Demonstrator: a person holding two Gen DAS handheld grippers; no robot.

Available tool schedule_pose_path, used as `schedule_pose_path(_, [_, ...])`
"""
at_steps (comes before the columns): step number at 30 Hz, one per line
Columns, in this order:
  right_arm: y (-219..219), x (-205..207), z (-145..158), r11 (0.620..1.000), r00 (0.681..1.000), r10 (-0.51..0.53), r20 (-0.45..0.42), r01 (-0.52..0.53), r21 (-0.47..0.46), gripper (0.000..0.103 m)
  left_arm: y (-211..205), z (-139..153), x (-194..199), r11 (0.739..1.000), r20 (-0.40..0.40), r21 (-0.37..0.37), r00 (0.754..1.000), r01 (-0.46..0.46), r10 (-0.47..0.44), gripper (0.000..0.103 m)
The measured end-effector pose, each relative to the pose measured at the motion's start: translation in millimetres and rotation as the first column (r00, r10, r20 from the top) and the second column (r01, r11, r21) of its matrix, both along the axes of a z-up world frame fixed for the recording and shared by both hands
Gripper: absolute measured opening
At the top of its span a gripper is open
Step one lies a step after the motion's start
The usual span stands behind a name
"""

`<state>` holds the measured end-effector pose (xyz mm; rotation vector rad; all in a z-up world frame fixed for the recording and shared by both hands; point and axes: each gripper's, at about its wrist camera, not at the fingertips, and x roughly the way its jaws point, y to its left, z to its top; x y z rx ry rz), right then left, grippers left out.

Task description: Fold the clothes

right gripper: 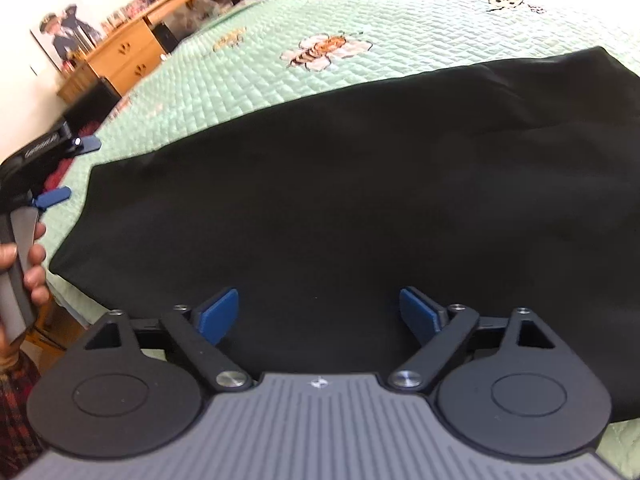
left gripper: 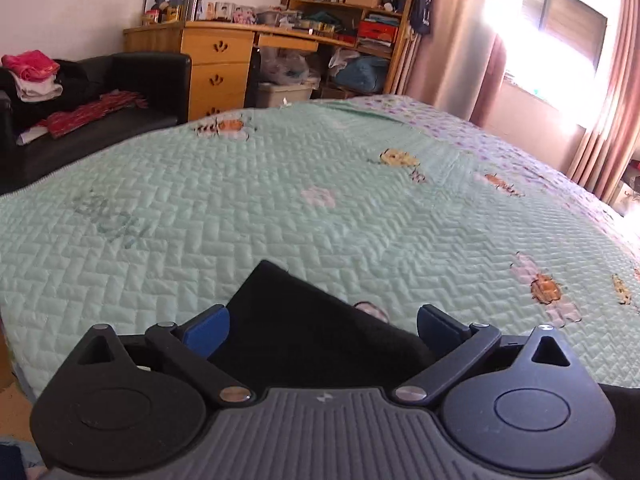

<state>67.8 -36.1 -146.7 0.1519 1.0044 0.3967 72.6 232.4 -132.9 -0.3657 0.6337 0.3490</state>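
Note:
A black garment (right gripper: 340,184) lies spread flat on the green quilted bed (right gripper: 248,64). My right gripper (right gripper: 319,314) is open above its near edge, blue pads wide apart, nothing held. In the left wrist view one corner of the black garment (left gripper: 304,320) pokes up between the blue pads of my left gripper (left gripper: 323,330), which is open and hovering over it. The left gripper (right gripper: 64,168) also shows at the far left of the right wrist view, beside the garment's left end, held by a hand (right gripper: 28,264).
The bed's bare quilt (left gripper: 320,192) stretches ahead. A black sofa (left gripper: 100,92) with red clothes stands at the left. A wooden desk and shelves (left gripper: 280,32) are behind the bed. Curtains and a bright window (left gripper: 560,40) are at the right.

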Motion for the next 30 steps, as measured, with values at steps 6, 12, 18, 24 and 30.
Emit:
schedule_pose_path(6, [28.2, 4.3, -0.3, 0.987, 0.998, 0.062, -0.033, -0.066, -0.149, 0.103, 3.0, -26.1, 9.2, 1.000, -0.058, -0.016, 0.998, 0.015, -0.016, 0.102])
schedule_pose_path(12, [28.9, 8.5, 2.6, 0.987, 0.998, 0.026, -0.061, -0.035, -0.157, 0.103, 4.2, -26.2, -0.8, 0.999, -0.019, -0.030, 0.999, 0.032, -0.033, 0.102])
schedule_pose_path(18, [25.7, 9.0, 2.2, 0.984, 0.998, 0.020, -0.065, -0.031, -0.176, 0.103, 2.6, -10.3, -15.8, 0.995, 0.081, -0.079, 0.995, 0.062, -0.055, 0.102])
schedule_pose_path(24, [19.3, 4.4, 4.0, 0.988, 0.999, 0.033, -0.041, -0.039, -0.152, 0.103, 7.0, 15.8, -57.6, 0.987, 0.267, -0.139, 0.963, 0.079, -0.039, 0.100])
schedule_pose_path(30, [5.8, -7.3, 4.8, 0.994, 0.998, 0.061, 0.005, -0.060, -0.096, 0.103, 8.8, 20.5, -92.0, 0.975, 0.299, -0.218, 0.954, 0.031, 0.037, 0.101])
